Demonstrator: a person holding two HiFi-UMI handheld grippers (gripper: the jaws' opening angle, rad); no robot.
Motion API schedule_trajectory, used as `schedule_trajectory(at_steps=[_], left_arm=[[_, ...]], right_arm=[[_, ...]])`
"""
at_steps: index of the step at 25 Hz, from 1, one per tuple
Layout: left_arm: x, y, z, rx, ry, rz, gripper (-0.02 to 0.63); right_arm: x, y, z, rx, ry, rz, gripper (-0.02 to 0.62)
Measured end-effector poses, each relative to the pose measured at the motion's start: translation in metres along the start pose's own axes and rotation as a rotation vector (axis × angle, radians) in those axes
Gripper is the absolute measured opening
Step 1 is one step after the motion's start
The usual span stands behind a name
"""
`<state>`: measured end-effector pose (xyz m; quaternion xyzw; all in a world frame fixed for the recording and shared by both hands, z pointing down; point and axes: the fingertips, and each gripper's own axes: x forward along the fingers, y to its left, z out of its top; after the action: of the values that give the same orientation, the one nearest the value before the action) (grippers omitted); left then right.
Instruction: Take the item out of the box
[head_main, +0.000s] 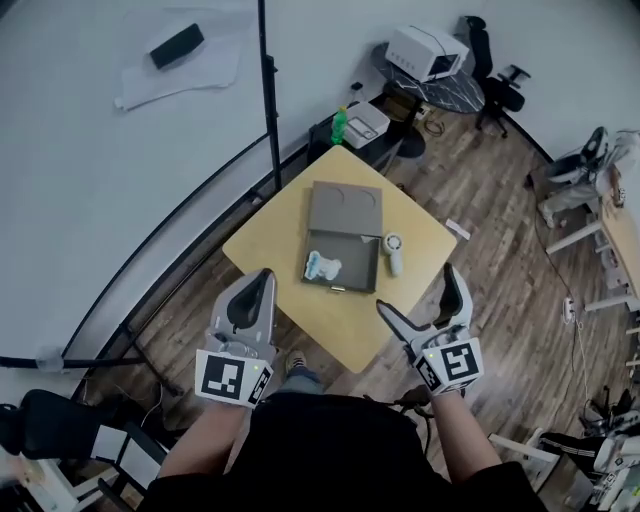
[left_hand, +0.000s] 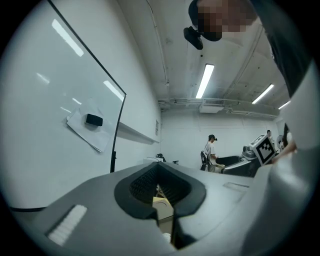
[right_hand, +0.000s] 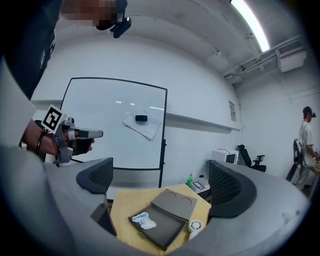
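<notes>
Grey left gripper (head_main: 265, 276) jaws together, right gripper (head_main: 415, 288) jaws apart, both before box (head_main: 355, 262)

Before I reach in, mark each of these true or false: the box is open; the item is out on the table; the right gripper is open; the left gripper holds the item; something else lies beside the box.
1. The box is open, its lid laid back flat. True.
2. The white and blue item lies on the table, outside the box. False: it lies inside the box, in its near left corner.
3. The right gripper has its jaws apart with nothing between them. True.
4. The left gripper grips the item. False: its jaws are together on nothing, short of the box.
5. A small white device lies on the table right of the box. True.
</notes>
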<state>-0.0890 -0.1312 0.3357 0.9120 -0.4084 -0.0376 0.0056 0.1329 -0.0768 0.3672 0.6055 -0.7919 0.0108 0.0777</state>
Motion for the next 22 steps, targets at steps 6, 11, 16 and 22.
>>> schedule_trajectory(at_steps=[6, 11, 16, 22], left_arm=[[0.049, 0.044, -0.012, -0.02, 0.017, -0.009, 0.0], [0.063, 0.046, -0.032, -0.042, 0.035, 0.024, 0.0], [0.063, 0.05, -0.045, -0.07, 0.052, 0.093, 0.0], [0.056, 0.051, -0.06, -0.087, 0.076, 0.158, 0.0]], right_arm=[[0.083, -0.002, -0.014, -0.068, 0.116, 0.097, 0.597], [0.124, -0.003, -0.048, -0.126, 0.259, 0.253, 0.594], [0.159, 0.004, -0.094, -0.232, 0.455, 0.424, 0.588], [0.188, 0.02, -0.145, -0.31, 0.631, 0.579, 0.557]])
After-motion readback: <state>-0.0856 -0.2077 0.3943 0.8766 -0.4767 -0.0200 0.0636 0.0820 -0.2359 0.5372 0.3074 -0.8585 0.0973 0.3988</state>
